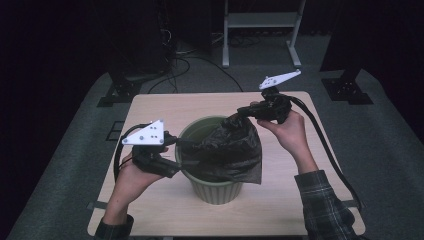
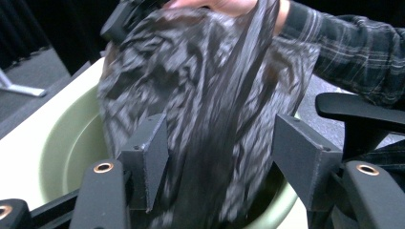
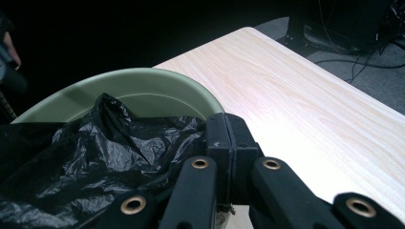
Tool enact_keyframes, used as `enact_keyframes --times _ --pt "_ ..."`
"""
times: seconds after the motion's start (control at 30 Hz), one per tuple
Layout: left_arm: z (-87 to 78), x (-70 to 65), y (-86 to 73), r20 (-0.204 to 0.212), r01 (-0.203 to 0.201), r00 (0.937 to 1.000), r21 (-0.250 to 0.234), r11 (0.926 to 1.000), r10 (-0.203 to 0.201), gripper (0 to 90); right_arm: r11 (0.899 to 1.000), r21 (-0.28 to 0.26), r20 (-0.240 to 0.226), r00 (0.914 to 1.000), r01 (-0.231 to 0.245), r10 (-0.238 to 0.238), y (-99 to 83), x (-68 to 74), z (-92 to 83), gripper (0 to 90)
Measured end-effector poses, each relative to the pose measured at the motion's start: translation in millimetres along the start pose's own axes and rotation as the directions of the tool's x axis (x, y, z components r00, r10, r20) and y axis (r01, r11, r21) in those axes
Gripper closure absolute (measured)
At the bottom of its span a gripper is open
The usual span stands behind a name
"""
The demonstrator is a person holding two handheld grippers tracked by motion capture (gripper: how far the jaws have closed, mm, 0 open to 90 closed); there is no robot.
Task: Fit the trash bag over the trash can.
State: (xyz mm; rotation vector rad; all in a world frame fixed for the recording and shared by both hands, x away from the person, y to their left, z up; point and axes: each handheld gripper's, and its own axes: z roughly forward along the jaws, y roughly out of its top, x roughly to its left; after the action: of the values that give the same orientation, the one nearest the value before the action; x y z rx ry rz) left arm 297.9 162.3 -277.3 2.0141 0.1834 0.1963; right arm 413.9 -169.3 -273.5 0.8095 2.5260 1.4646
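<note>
Dark walls and grey carpet are surrounding a pale wooden table (image 1: 165, 107), with cables trailing on the floor behind it. Standing near the middle of that table is a ribbed, pale green plastic bin (image 1: 216, 190), and a crinkled black plastic bag (image 1: 232, 145) is hanging partly inside it and partly draped over its right rim.

The right gripper (image 1: 250, 111) is pinching the bag's gathered top corner, holding it up above the far right of the bin. In the right gripper view its jaws are pressed flat together with the black film (image 3: 95, 157) caught between them and the green rim (image 3: 143, 76) curving just behind.

The left gripper (image 1: 186, 145) is reaching in over the bin's left rim at the bag's side. In the left gripper view the bag (image 2: 205, 95) is hanging between its two jaws, blurred, and the pads are standing apart on either side of the film without clamping it, so this gripper is gripping nothing. The person's plaid sleeve (image 2: 344, 47) is showing beyond the bag there, and the bin's hollow (image 2: 71, 143) is lying below.
</note>
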Motion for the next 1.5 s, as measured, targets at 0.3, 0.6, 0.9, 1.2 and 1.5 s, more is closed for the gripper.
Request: enact_keyframes --times 0.3,0.6,0.9,1.2,1.5 --pt "39.7 1.4 13.5 0.071 -0.049 0.9965 0.067 0.9965 0.044 51.1 1.000 -0.004 -0.005 1.0000 0.001 -0.001 0.4 0.4 1.8 89.4" --pt "49.4 9.3 7.4 0.070 -0.011 0.9975 0.108 0.9941 0.003 89.9 1.000 -0.008 0.030 0.9995 0.010 -0.009 -0.8 3.0 -4.1 66.7" --pt "38.0 17.2 1.8 0.018 0.017 0.9997 0.081 0.9966 -0.019 89.8 0.999 -0.045 0.052 0.9986 -0.009 0.012 -13.6 4.9 -31.6 58.8" --pt "26.5 20.9 -3.0 -0.023 0.039 0.9990 0.065 0.9971 -0.037 89.8 0.998 -0.055 0.041 0.9983 -0.038 0.040 -37.6 20.4 -58.9 57.0" --pt "23.0 19.3 -6.0 -0.031 0.044 0.9986 0.064 0.9970 -0.042 89.8 0.994 -0.079 -0.019 0.9966 -0.081 0.080 -58.0 43.9 -72.5 56.9"
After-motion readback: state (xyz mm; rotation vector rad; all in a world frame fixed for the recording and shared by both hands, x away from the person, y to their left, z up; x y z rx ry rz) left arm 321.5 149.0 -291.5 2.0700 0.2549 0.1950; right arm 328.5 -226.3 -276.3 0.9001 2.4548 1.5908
